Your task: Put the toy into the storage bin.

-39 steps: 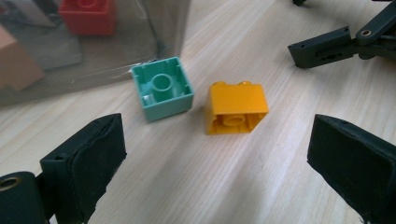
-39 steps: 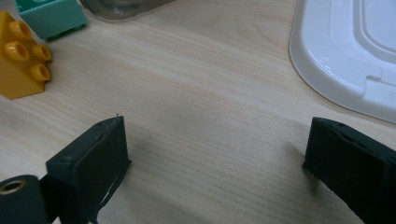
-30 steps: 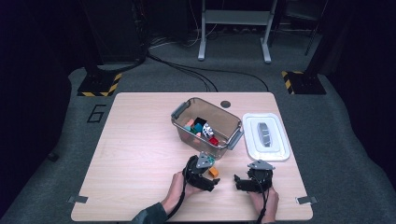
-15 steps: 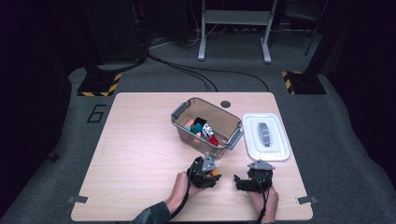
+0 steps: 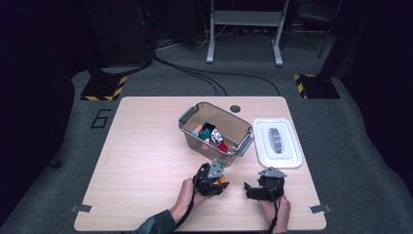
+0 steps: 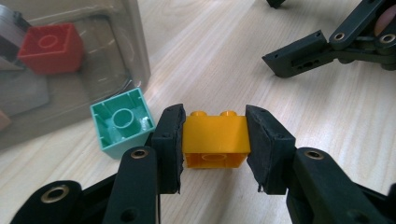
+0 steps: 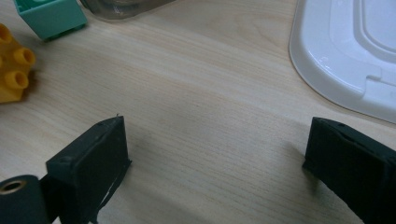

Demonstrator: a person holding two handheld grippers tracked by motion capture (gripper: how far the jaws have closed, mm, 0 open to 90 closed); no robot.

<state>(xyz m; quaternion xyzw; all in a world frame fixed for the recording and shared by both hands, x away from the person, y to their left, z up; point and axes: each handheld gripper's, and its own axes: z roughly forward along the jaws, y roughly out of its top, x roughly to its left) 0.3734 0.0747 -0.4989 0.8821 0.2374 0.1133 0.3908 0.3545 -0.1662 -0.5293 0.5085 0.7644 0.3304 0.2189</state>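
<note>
Here, on the wooden table (image 5: pixel 146 161), the left claw (image 6: pixel 214 140) has just closed its jaws onto an orange building brick (image 6: pixel 215 140), both black pads pressing its sides. The brick sits on the table just beside a mint-green brick (image 6: pixel 122 122), which lies tipped against the wall of the clear plastic bin (image 5: pixel 229 127) holding more bricks. The right claw (image 7: pixel 215 158) rests near it with jaws wide apart, nothing between them. A white lid (image 5: pixel 276 142) lies beside the bin.
</note>
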